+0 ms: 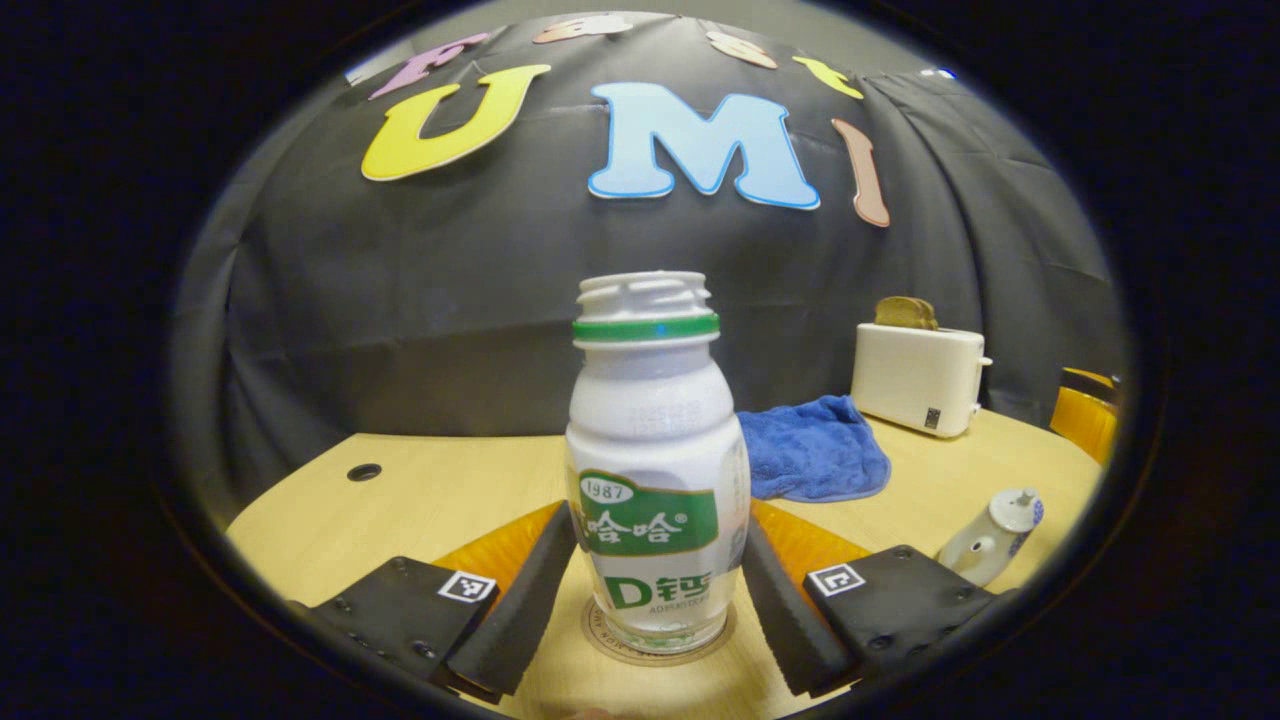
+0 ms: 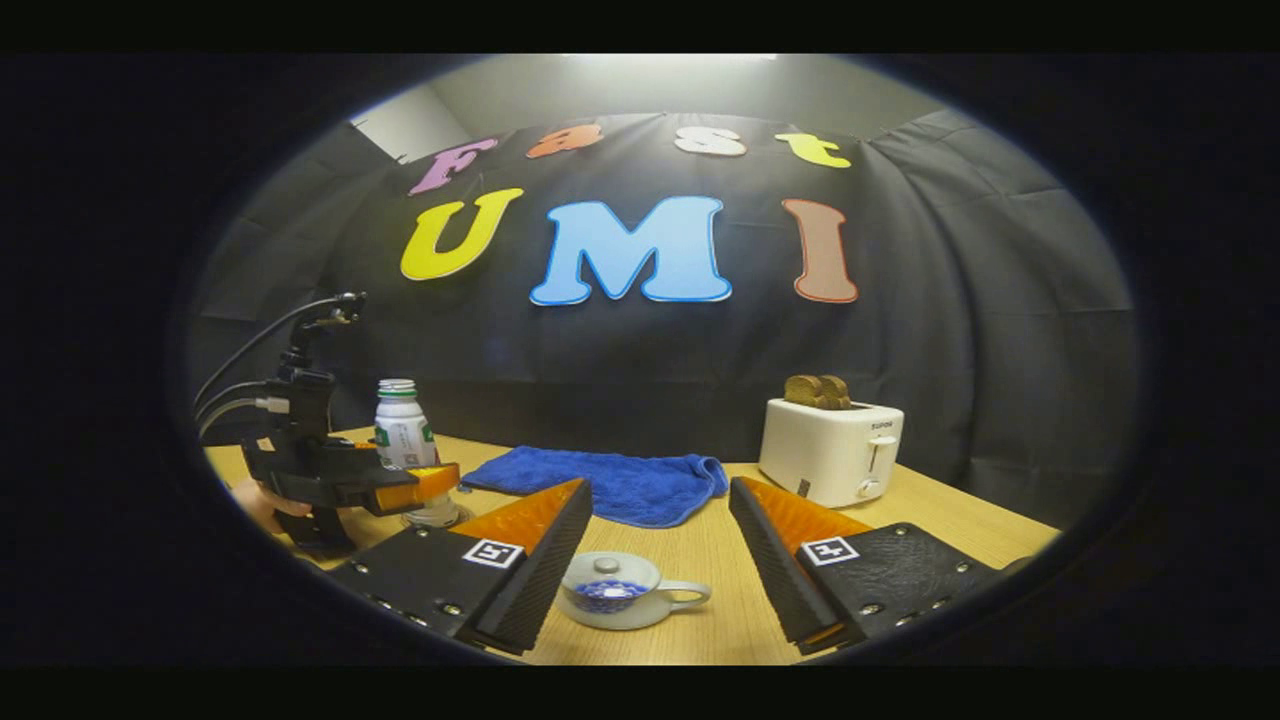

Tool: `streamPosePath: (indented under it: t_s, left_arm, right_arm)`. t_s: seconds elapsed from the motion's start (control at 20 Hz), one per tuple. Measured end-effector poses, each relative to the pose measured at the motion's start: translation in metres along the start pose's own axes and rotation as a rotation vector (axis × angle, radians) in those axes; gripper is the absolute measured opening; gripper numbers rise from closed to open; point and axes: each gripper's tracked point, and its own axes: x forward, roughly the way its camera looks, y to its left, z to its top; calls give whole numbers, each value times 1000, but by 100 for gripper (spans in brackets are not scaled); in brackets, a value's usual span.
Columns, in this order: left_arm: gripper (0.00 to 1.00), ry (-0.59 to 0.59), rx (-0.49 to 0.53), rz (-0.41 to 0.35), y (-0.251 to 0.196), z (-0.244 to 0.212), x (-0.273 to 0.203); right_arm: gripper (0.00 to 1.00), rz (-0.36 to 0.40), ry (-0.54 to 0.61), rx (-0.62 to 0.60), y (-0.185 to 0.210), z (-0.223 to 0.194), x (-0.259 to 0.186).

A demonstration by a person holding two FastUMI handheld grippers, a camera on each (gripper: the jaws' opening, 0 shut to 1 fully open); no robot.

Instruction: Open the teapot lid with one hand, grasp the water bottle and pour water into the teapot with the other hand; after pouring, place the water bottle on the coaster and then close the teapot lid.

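Uncapped water bottle upright on coaster, between parted left gripper jaws, contact unclear. Right gripper jaws apart around lidded teapot.

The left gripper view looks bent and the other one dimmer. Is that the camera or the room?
The camera: in the left gripper view the fisheye lens bulges the close water bottle and curves the table edge; the picture is bright and sharp. The right gripper view is darker and softer, with the toaster and blue towel slightly blurred.
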Motion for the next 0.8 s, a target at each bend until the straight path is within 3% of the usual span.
streamPosePath:
  t_s: [0.3,0.35,0.45,0.8]
  left_arm:
    - [98,-15,28,34,9,2,-12]
    - [93,-20,27,34,8,2,-14]
    - [100,-27,25,35,8,2,-19]
    - [100,-50,39,57,9,4,-39]
  right_arm:
    - [86,10,-12,10,2,4,-3]
    - [86,14,-14,15,3,5,-3]
    - [86,21,-18,25,5,6,-4]
    - [86,28,-49,48,9,12,-9]
